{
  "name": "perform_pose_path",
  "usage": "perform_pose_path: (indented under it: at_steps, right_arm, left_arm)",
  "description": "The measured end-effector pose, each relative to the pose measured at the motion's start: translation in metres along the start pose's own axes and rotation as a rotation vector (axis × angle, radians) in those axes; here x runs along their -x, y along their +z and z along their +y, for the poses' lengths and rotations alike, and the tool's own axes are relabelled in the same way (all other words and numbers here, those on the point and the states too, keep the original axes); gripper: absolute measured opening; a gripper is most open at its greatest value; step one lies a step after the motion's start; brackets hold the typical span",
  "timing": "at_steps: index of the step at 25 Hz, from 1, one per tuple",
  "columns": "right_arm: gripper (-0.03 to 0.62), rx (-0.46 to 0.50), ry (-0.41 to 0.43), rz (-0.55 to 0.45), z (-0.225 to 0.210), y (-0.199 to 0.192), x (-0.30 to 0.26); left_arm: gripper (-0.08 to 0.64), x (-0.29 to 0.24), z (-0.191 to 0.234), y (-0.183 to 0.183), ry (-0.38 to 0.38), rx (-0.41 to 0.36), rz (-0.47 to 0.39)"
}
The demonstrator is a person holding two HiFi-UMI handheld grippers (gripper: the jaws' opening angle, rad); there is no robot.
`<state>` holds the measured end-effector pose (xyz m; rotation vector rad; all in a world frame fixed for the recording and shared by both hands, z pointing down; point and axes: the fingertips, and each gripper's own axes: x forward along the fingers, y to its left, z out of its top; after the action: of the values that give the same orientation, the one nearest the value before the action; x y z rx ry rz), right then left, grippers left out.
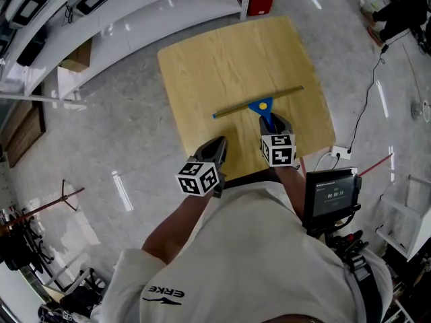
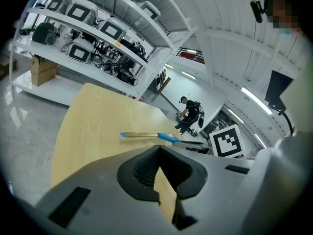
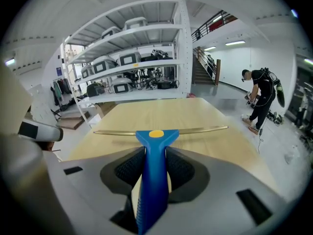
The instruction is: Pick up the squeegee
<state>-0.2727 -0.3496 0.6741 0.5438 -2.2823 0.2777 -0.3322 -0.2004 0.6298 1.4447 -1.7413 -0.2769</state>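
Observation:
The squeegee [image 1: 259, 102] has a long brass-coloured blade and a blue handle [image 3: 153, 170] with a yellow dot. My right gripper [image 1: 271, 122] is shut on that handle, pads on both sides of it. The blade [image 3: 195, 129] points away from me across the wooden table [image 1: 222, 52] and casts a shadow just under itself. My left gripper [image 1: 214, 147] hovers over the table's near edge, left of the squeegee [image 2: 156, 136]. Its jaws stand slightly apart with nothing between them.
White shelving [image 1: 135, 12] with equipment runs along the far left, with a cardboard box [image 1: 74, 58] on its low shelf. A small screen [image 1: 330, 194] sits at my right side. A cable [image 1: 367, 99] trails on the floor right of the table. A person [image 3: 259, 99] stands far off.

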Motion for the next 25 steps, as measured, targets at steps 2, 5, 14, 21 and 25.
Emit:
perform_pose_path:
  at_steps: [2, 5, 14, 21, 25]
  right_arm:
    - [0.138, -0.005, 0.006, -0.032, 0.002, 0.012, 0.003]
    - [0.138, -0.015, 0.014, -0.081, 0.003, 0.029, 0.008]
    - [0.138, -0.055, 0.019, -0.200, 0.020, 0.044, 0.084]
    - [0.138, -0.071, 0.058, -0.258, 0.015, 0.036, 0.127]
    - [0.138, -0.063, 0.099, -0.298, 0.019, 0.033, 0.144]
  left_arm:
    - [0.005, 0.000, 0.001, 0.004, -0.002, -0.001, -0.008]
    - [0.005, -0.002, 0.003, 0.010, -0.005, -0.004, -0.025]
    - [0.005, 0.039, -0.025, 0.005, -0.041, -0.023, -0.094]
    - [0.005, 0.060, -0.042, -0.001, -0.007, -0.036, -0.173]
    - [0.005, 0.076, -0.049, -0.012, 0.030, -0.042, -0.216]
